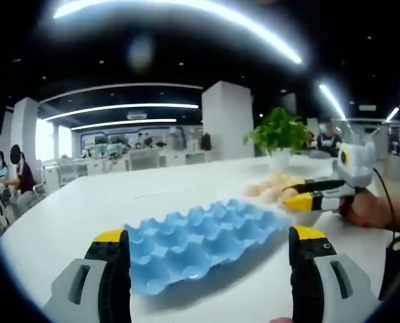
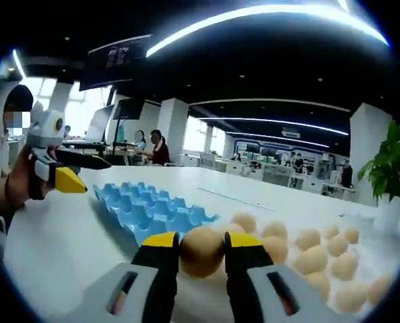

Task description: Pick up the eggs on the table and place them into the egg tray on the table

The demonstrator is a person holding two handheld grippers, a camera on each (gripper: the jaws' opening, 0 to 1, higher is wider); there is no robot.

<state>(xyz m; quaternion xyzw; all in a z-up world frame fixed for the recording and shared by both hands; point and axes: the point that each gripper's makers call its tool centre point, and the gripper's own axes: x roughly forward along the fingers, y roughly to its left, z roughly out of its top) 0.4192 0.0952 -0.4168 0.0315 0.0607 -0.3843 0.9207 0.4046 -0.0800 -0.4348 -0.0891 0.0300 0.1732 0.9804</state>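
The egg (image 2: pixel 201 250) I am after sits squarely between my right gripper's (image 2: pixel 201 259) yellow-tipped jaws, which are closed against its two sides, so it is clamped and held just in front of the camera. Behind it and to its right, the rest of the eggs (image 2: pixel 324 259) lie loose in a cluster on the white table (image 2: pixel 58 249). To its left lies the blue egg tray (image 2: pixel 146 205), its cups showing no eggs, with its near corner just beyond the held egg.

In my left gripper view the egg tray (image 1: pixel 200 239) lies flat on the table (image 1: pixel 119 195) directly ahead of my left gripper (image 1: pixel 210 259), whose two jaws stand wide apart with nothing between them; the tray's near edge falls between the jaw tips. Past the tray's far right corner I see the pile of eggs (image 1: pixel 271 187), and the right gripper (image 1: pixel 314 195) comes in from the right beside them, held by a hand (image 1: pixel 372 208). In the right gripper view the left gripper (image 2: pixel 69 176) hangs above the table left of the tray. A potted plant (image 1: pixel 279 134) stands behind the eggs.
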